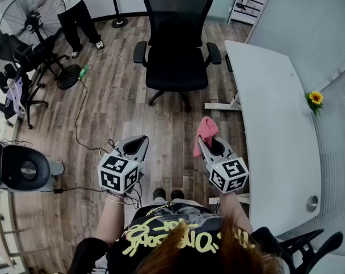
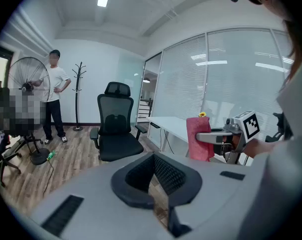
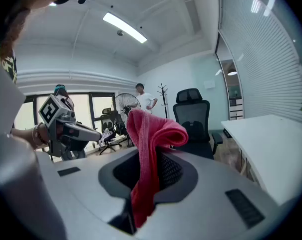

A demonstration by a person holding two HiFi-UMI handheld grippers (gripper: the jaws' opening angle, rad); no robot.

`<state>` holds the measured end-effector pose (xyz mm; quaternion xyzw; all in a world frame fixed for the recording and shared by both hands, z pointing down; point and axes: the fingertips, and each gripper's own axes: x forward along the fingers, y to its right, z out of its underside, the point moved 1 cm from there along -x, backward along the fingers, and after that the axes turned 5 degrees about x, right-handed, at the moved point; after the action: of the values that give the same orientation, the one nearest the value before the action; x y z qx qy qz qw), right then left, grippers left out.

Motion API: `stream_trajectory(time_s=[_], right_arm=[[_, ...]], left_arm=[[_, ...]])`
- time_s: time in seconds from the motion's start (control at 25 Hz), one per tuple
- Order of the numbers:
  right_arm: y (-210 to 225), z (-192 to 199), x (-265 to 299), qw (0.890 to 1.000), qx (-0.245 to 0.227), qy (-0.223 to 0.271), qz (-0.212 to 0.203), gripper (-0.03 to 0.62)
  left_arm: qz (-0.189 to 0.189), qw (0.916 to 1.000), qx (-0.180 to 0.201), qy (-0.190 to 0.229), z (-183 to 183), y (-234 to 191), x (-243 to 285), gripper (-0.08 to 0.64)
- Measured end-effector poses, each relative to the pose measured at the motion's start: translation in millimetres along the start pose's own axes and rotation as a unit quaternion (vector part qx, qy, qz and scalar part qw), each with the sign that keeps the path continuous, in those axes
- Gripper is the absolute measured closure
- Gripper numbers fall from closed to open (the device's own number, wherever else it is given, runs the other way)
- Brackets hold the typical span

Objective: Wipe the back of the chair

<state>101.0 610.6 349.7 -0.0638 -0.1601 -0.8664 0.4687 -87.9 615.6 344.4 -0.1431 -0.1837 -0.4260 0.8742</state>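
Note:
A black mesh office chair (image 1: 177,39) stands ahead on the wood floor, its seat facing me; it also shows in the left gripper view (image 2: 115,129) and the right gripper view (image 3: 194,121). My right gripper (image 1: 208,137) is shut on a pink cloth (image 1: 205,132), which folds over and hangs from the jaws (image 3: 150,159). The same cloth (image 2: 199,138) shows in the left gripper view. My left gripper (image 1: 139,143) is held level with it, jaws shut and nothing between them. Both grippers are well short of the chair.
A long white desk (image 1: 275,130) runs along the right, with a small sunflower (image 1: 315,98). A standing fan (image 1: 32,13), a person (image 1: 78,16), a coat stand base (image 1: 119,22), more black chairs (image 1: 24,67) and a floor cable (image 1: 81,124) sit at left.

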Motion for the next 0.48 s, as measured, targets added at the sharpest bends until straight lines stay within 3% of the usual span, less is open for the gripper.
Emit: stream_trajectory(time_s=[0.48], right_arm=[[0.9,5.1,0.3,1.0,-0.003,-0.004,0.003,0.532]], left_arm=[[0.002,1.0,0.005,0.002,-0.8,-0.8,4.7,0.566]])
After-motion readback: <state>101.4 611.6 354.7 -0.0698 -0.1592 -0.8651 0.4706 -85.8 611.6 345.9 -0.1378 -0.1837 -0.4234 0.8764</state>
